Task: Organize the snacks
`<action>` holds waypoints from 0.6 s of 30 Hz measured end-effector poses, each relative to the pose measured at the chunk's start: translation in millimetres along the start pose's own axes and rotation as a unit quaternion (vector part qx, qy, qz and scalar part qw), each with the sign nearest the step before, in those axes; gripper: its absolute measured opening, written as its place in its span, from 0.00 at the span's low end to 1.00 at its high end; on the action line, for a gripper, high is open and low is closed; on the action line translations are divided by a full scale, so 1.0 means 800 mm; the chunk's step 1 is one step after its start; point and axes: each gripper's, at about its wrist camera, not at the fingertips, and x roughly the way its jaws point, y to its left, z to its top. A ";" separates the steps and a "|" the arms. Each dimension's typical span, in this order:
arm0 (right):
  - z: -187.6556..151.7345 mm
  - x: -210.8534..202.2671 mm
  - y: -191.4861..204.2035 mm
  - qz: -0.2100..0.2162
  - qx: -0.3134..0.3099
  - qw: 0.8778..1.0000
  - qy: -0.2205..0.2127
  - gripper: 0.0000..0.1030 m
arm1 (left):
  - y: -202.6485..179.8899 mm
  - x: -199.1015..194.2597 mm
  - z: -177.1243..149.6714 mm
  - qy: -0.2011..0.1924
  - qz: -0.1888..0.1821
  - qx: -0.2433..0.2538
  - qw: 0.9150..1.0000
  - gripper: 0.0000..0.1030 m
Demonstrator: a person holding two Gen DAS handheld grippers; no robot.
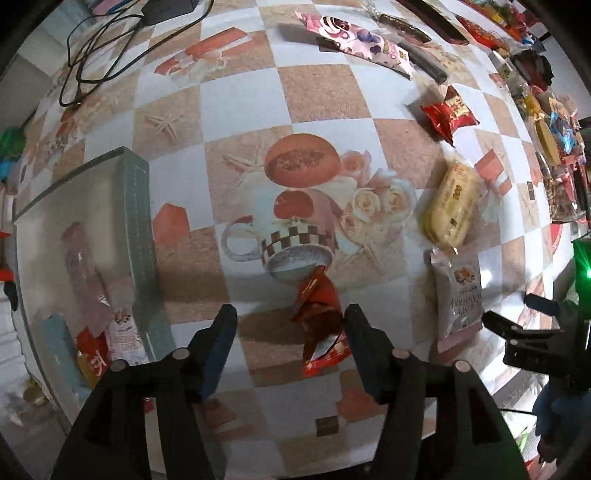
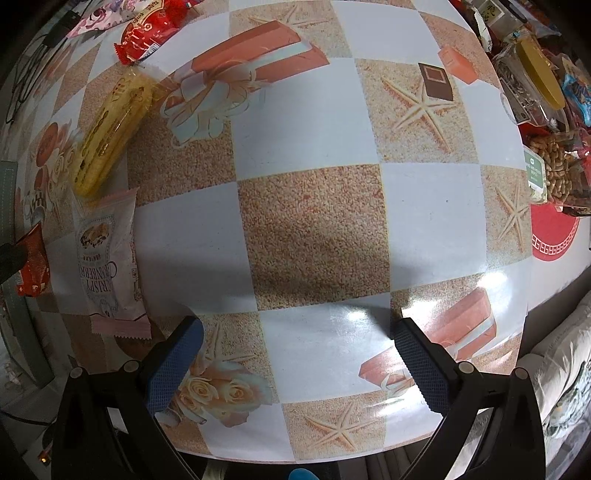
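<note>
My left gripper (image 1: 290, 319) is open above the table, and a crumpled red snack packet (image 1: 319, 321) lies between its fingers, close to the right one. The packet also shows at the left edge of the right wrist view (image 2: 33, 264). A grey box (image 1: 85, 258) at the left holds several snack packs. A pink cranberry crisp pack (image 1: 458, 295) (image 2: 109, 258), a yellow cookie pack (image 1: 450, 206) (image 2: 110, 129) and a red candy pack (image 1: 448, 112) (image 2: 151, 31) lie on the table. My right gripper (image 2: 295, 332) is open and empty over bare tablecloth; it shows in the left wrist view (image 1: 517, 314).
A pink floral bag (image 1: 358, 40) and dark bars (image 1: 421, 55) lie at the far side. A pile of assorted snacks (image 2: 546, 110) (image 1: 554, 147) lines the right edge. Black cables (image 1: 96, 55) lie at the far left. The table's front edge (image 2: 295, 458) is near.
</note>
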 end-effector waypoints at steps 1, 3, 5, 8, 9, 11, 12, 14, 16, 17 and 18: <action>-0.001 0.000 0.000 0.000 0.000 1.000 -0.001 1.00 | -0.005 -0.002 0.000 0.002 0.002 -0.001 1.000 0.65; -0.003 -0.001 0.000 0.000 -0.001 1.000 -0.006 1.00 | 0.029 -0.004 -0.028 0.009 0.000 -0.006 1.000 0.65; -0.004 -0.002 0.000 0.000 -0.001 1.000 -0.010 1.00 | 0.022 -0.002 -0.028 0.009 0.003 -0.007 1.000 0.65; -0.006 -0.003 0.000 0.000 -0.002 1.000 -0.014 1.00 | 0.026 0.010 -0.030 0.016 0.012 0.015 1.000 0.65; -0.006 -0.003 0.000 0.000 -0.002 1.000 -0.013 1.00 | 0.025 0.015 -0.029 0.019 0.011 0.020 1.000 0.65; -0.006 -0.003 0.000 0.000 -0.002 1.000 -0.012 1.00 | 0.021 0.021 -0.026 0.028 0.008 0.024 0.999 0.65; -0.005 -0.004 0.000 0.000 -0.002 1.000 -0.012 1.00 | 0.014 0.024 -0.025 0.029 0.008 0.021 0.999 0.65; -0.006 -0.004 0.000 0.000 -0.003 1.000 -0.012 1.00 | 0.016 0.030 -0.023 0.036 0.006 0.003 0.999 0.65; -0.005 -0.004 0.000 0.000 -0.002 1.000 -0.012 1.00 | 0.016 0.038 -0.018 0.044 -0.002 -0.017 0.999 0.65; -0.005 -0.004 0.000 0.000 -0.002 1.000 -0.012 1.00 | 0.017 0.043 -0.019 0.050 -0.005 -0.027 0.998 0.65; -0.005 -0.004 0.000 -0.001 -0.002 1.000 -0.013 1.00 | 0.014 0.046 -0.018 0.055 -0.004 -0.031 0.998 0.65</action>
